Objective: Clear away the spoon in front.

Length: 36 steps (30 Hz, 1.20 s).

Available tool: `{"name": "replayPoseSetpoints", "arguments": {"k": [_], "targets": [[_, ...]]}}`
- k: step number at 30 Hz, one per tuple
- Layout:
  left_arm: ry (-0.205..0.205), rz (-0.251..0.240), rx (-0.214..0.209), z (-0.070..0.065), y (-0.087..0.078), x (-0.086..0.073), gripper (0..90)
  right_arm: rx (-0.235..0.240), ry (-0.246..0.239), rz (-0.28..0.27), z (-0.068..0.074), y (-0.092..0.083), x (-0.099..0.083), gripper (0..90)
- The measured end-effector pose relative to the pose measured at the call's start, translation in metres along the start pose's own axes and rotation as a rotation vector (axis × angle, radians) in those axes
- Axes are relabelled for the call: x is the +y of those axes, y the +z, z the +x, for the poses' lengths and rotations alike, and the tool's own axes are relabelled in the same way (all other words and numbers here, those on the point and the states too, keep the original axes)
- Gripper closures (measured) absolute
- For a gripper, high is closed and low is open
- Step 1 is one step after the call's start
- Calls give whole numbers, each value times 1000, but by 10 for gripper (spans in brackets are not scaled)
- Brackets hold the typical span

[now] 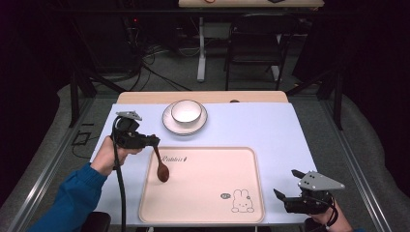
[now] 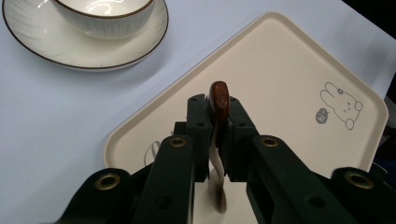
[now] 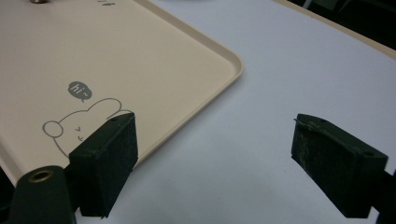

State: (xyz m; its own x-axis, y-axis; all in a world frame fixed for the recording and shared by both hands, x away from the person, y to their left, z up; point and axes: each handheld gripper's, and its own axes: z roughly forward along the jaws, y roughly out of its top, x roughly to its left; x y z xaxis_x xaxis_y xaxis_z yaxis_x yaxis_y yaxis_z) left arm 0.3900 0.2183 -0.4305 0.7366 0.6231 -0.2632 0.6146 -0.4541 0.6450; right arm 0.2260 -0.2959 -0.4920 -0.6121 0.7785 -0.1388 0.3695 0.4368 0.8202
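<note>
One dark brown wooden spoon (image 1: 161, 166) is the thing in play, and the left gripper (image 1: 153, 141) has it pinched by the upper end of the handle, jaws pressed flat against both sides (the left gripper view looks straight down the handle between the pads). From that grip the spoon's long axis runs down toward about five o'clock, the rounded bowl end hanging lowest, on or just above the cream rectangular plastic tray (image 1: 244, 159) near its left edge; contact cannot be told. Outward from the jaws, at about one o'clock, the white ceramic bowl (image 1: 186, 111) sits on its white brown-rimmed saucer (image 1: 167, 123), well apart from the spoon. The left hand is clearly the nearer one. The right gripper (image 1: 288, 191) hovers spread and empty off the tray's near right corner, beside the printed rabbit (image 1: 240, 201).
</note>
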Motion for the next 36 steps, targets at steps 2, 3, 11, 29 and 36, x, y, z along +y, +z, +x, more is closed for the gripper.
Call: {"name": "replayPoseSetpoints", "arguments": {"k": [2, 3, 11, 29, 36], "targets": [[-20, -5, -10, 5, 4, 0, 826, 0, 0, -1, 0, 0, 0, 139], [-25, -5, -4, 7, 6, 0, 826, 0, 0, -1, 0, 0, 0, 139], [-70, -27, -8, 12, 25, -4, 801, -2, 1, 0, 0, -1, 0, 139], [-148, -33, 27, 31, 54, -24, 754, -2, 0, 3, 0, 0, 0, 139], [-172, -17, 42, 34, 68, -29, 742, -2, 1, 4, 0, 0, 0, 139]]}}
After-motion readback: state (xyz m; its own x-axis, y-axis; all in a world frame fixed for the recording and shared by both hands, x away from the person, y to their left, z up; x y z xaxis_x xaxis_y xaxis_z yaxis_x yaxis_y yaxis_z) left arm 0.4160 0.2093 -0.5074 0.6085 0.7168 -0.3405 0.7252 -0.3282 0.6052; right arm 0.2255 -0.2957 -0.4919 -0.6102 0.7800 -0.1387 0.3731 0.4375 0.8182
